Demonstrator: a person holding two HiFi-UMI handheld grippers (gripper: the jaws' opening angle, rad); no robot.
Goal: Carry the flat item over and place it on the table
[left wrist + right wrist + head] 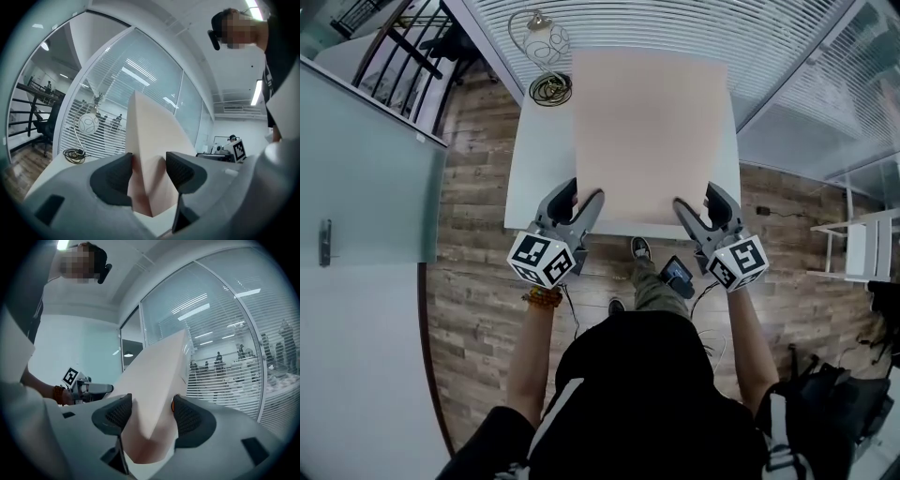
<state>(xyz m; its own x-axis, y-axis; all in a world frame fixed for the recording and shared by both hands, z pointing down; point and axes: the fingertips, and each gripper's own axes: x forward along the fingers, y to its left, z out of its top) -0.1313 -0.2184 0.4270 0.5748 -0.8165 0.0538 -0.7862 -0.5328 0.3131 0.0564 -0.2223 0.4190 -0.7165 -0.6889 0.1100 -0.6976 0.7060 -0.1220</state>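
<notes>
The left claw (578, 202) is pinching the near left corner of a pale pink board (652, 131), its two dark pads pressed against the board's opposite faces in the left gripper view (149, 171). The right claw (697, 208) is clamped the same way on the near right corner (150, 416). The board (152, 136) is held between them over the white surface (536, 164) and hides most of it. From both gripper views it slopes upward away from the claws (157, 376). I cannot tell whether its far edge touches the surface.

At the far left corner of the surface stands a lamp with a round wire shade (547, 41) on a curved stem, with a coil of cable (550, 89) at its foot. Both lie just beside the board's left edge. The left gripper view shows the lamp (88, 123) and the coil (74, 153) to the left of the board. A glass wall with blinds (675, 23) runs behind the surface, and wood flooring (473, 178) lies around it.
</notes>
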